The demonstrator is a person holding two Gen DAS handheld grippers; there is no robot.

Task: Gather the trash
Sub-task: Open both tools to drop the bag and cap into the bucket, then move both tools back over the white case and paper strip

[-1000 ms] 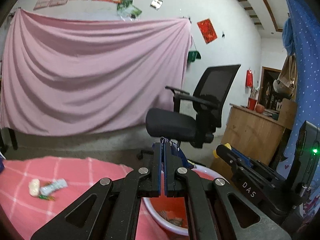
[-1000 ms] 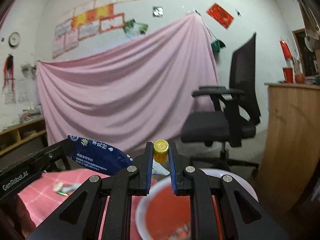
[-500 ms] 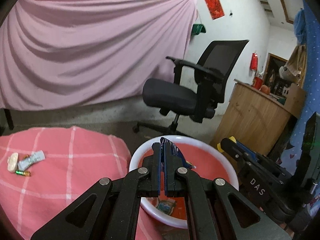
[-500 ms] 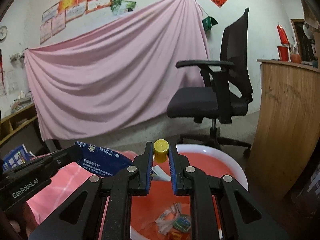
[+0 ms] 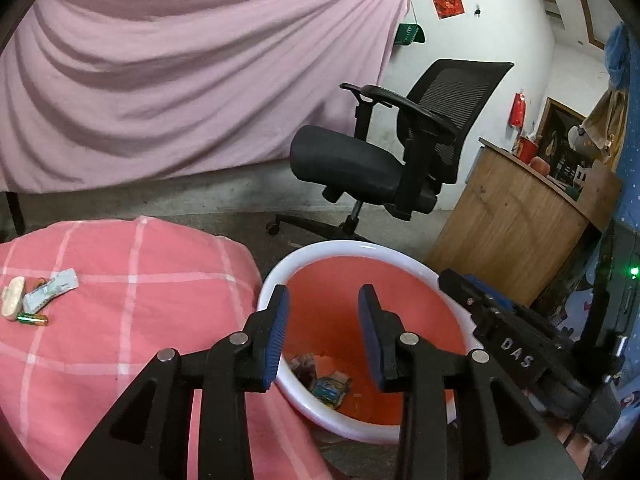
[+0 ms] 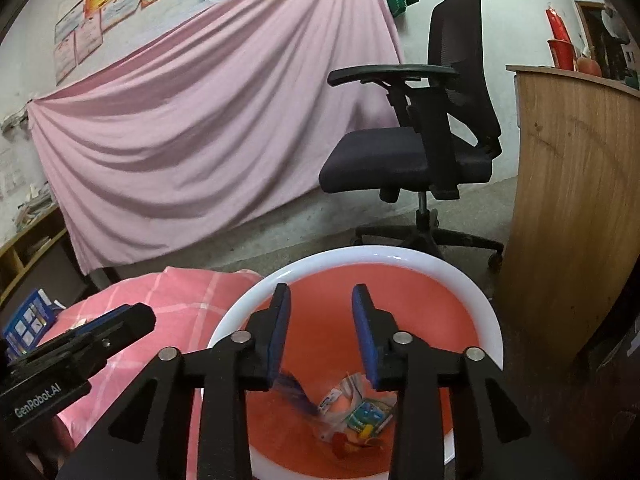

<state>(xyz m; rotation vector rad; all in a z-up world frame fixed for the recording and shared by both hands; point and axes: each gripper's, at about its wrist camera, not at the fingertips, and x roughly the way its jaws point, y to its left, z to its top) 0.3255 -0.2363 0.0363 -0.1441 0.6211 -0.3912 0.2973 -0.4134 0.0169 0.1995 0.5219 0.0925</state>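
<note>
A red bin with a white rim point(image 5: 276, 280) point(image 6: 400, 256) stands on the floor beside the pink checked cloth. My left gripper point(image 5: 322, 300) hangs over it, jaws opening, nothing between them. Over the same bin my right gripper point(image 6: 320, 300) has its jaws opening too, with nothing between them. Wrappers point(image 6: 360, 412) point(image 5: 328, 384) and a blue packet point(image 6: 296, 394) lie in the bin's bottom. On the cloth's left, a white wrapper point(image 5: 52, 290), a pale lump point(image 5: 12, 300) and a small green battery point(image 5: 32, 319) lie together.
A black office chair point(image 5: 384, 152) point(image 6: 420, 140) stands behind the bin, a wooden counter point(image 5: 516, 224) point(image 6: 572, 220) to its right. A pink sheet point(image 5: 180, 60) hangs along the back wall. A blue box point(image 6: 28, 320) sits at the cloth's far left.
Both grippers sank toward the bin and tilted down. The left jaws parted and the blue packet left them; the right jaws parted and the yellow cap left them.
</note>
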